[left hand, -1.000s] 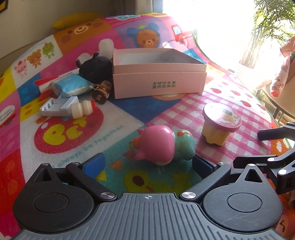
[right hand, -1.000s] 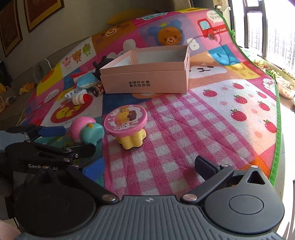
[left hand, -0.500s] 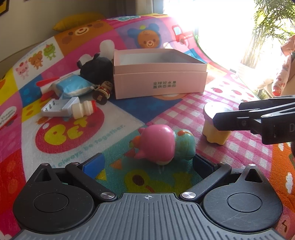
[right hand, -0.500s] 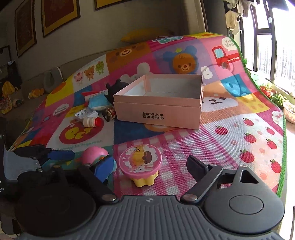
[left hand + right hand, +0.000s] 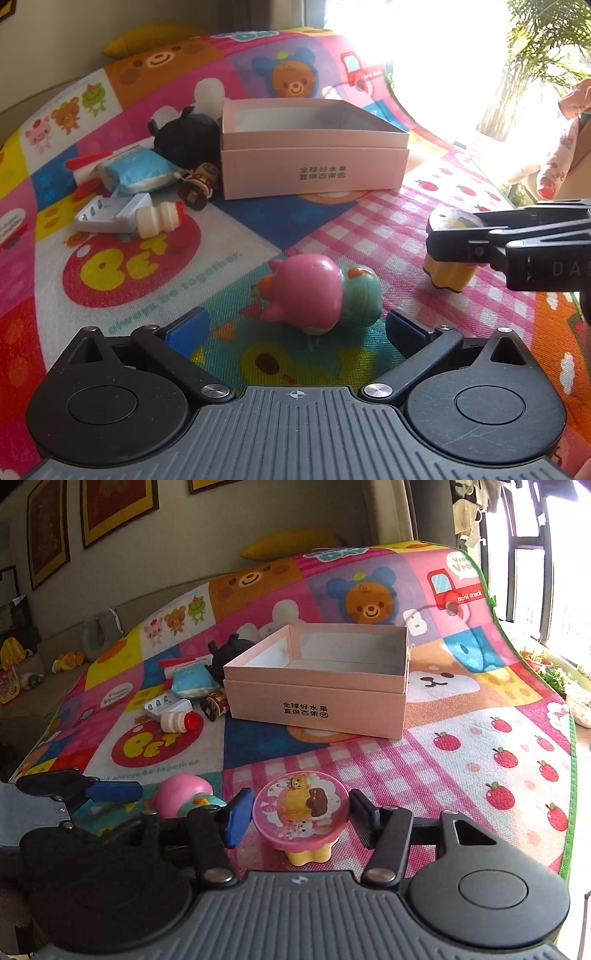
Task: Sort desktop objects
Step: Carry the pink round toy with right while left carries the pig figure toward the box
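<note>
A pudding cup toy [image 5: 301,808] with a pink picture lid and yellow base stands on the checked part of the mat. My right gripper [image 5: 299,819] straddles it and its jaws are closing, with both pads at the lid's rim. The left wrist view shows the cup [image 5: 448,275] on the mat under one of the right gripper's fingers [image 5: 465,240]. A pink and teal toy figure [image 5: 321,295] lies on its side just ahead of my left gripper [image 5: 295,328]. That gripper is open, with the figure at its fingertips and untouched.
An open, empty pink box [image 5: 314,709] sits mid-mat. To its left lie a black plush [image 5: 184,136], a blue packet [image 5: 136,173], a wooden doll [image 5: 199,184], a white bottle [image 5: 159,219] and a grey-white block [image 5: 107,214]. A person's patterned sleeve [image 5: 554,162] hangs at the right.
My right gripper came in over the pudding cup and narrowed its jaws from wide open to the lid's sides. The left gripper and the pink figure stayed put.
</note>
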Demonstrator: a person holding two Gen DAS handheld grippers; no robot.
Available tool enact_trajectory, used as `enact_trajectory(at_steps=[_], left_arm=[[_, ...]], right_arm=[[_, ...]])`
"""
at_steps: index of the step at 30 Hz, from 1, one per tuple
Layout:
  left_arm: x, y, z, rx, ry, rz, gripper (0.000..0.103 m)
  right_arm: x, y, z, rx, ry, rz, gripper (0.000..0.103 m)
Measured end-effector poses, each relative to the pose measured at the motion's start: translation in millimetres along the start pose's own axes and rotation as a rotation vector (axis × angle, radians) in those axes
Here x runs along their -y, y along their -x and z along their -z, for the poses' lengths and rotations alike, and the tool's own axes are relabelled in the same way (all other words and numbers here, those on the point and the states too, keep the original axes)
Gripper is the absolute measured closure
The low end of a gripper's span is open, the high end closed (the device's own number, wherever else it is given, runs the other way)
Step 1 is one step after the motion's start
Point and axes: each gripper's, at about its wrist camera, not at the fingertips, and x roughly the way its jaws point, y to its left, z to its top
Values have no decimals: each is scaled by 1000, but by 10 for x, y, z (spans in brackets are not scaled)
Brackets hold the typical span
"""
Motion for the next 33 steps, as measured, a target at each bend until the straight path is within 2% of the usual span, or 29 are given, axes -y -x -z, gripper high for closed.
enact_trajectory(at_steps=[3, 7, 9, 10, 22, 33], left_arm=[[39, -7, -65, 13, 12, 40, 0], [137, -29, -109, 42, -47, 8, 0], [156, -33, -130, 42, -63, 10, 11], [164, -40, -135, 39, -72, 3, 26], [196, 169, -28, 40, -146, 1, 26], [167, 230, -124, 55, -169, -34, 26]], right_arm=[[14, 59, 47, -4, 18, 21, 47], [56, 124, 73, -5, 17, 40, 47], [79, 154, 73, -6, 16, 41, 47], [85, 168, 77, -8, 19, 41, 47], [38, 302, 121, -46, 52, 35, 47], [31, 400, 85, -68, 68, -1, 47]])
